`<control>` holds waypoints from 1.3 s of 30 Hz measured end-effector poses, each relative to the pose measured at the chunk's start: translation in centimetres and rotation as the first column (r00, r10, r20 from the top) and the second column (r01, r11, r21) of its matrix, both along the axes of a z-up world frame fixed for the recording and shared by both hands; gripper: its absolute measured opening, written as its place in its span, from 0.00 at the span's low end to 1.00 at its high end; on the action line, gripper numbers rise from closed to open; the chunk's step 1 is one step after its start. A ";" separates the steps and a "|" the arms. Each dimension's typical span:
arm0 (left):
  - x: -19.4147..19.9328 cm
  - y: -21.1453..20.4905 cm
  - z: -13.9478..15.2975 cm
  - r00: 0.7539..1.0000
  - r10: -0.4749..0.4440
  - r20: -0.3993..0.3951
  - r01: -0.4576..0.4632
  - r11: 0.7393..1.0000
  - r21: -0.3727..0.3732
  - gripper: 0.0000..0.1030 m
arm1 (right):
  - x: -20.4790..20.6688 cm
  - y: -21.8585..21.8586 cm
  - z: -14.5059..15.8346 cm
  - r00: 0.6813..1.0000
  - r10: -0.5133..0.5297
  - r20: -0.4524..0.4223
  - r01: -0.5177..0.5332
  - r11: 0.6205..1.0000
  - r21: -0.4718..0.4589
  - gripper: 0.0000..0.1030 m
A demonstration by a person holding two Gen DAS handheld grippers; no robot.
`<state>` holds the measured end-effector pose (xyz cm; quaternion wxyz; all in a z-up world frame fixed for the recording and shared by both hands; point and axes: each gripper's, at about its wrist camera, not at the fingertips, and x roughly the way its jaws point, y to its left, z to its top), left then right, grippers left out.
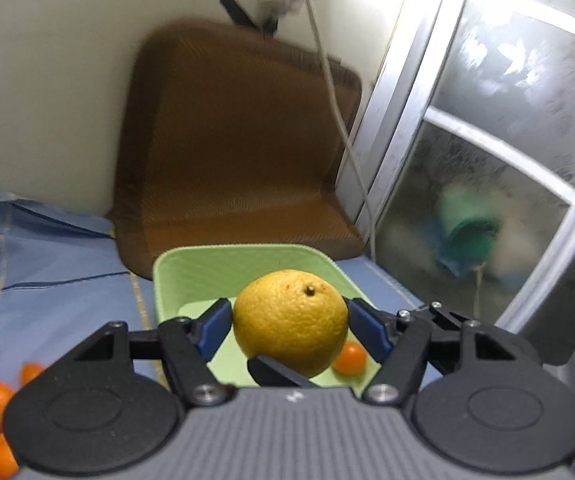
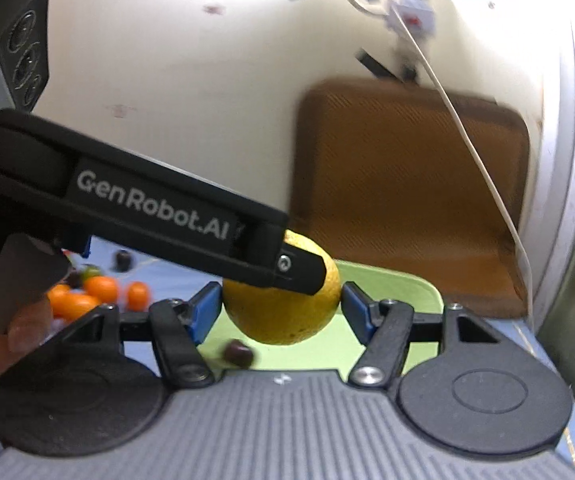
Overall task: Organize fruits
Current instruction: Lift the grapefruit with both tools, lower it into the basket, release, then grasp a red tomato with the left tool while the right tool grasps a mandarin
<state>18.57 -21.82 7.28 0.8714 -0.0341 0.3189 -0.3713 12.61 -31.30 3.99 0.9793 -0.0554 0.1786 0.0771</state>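
A dimpled yellow orange, stem dot up, sits between both tools' blue pads over the green tray, left tool and right tool each clamped on it.

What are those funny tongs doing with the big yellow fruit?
A person is sorting fruit with hand-held tongs. The big yellow citrus fruit sits between the blue pads of the left tongs, over a light green tray. The right tongs bracket it too; whether they squeeze it is unclear. One small orange fruit already lies in the tray. More small orange fruits wait on the blue cloth.
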 end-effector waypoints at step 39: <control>-10.7 24.3 -4.4 0.920 0.388 0.047 -0.390 0.920 0.037 0.69 | -4.2 10.8 -2.5 0.950 0.273 -0.151 -0.256 0.958 0.125 0.37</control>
